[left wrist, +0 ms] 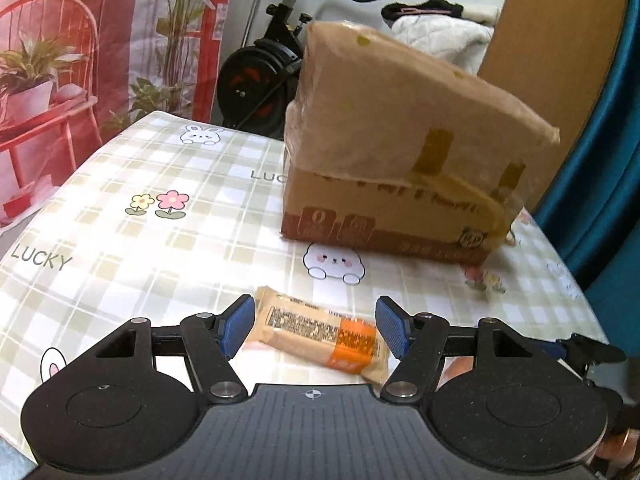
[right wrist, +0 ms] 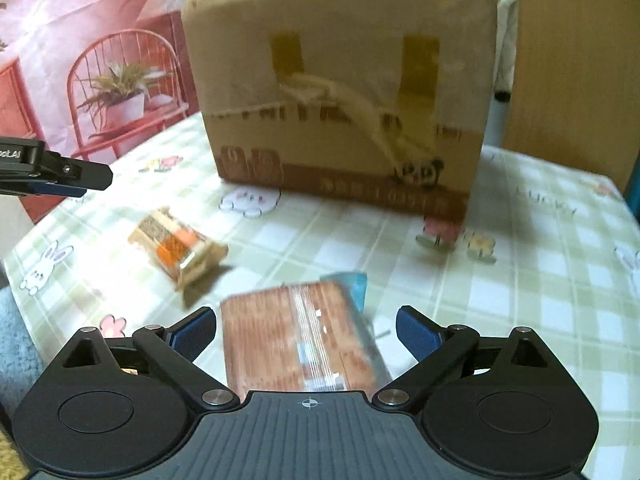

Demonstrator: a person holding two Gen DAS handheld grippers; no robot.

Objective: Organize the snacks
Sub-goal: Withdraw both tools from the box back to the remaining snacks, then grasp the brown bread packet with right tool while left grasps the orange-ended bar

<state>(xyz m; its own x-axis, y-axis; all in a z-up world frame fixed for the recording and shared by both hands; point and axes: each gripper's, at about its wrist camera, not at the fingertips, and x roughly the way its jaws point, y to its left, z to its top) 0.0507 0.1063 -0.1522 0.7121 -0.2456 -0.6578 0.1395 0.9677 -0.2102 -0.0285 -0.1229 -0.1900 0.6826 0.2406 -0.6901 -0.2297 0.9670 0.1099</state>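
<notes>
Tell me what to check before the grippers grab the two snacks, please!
1. Left hand-held gripper open around the tan and orange snack: ok.
2. Its pads clear of that wrapper: cannot tell.
3. Right hand-held gripper open, brown snack packet between its fingers: ok.
4. Both snacks lying flat on the checked tablecloth: ok.
5. Cardboard box open to take snacks: cannot tell.
6. Right view sharp enough to aim: not ok, blurred.
</notes>
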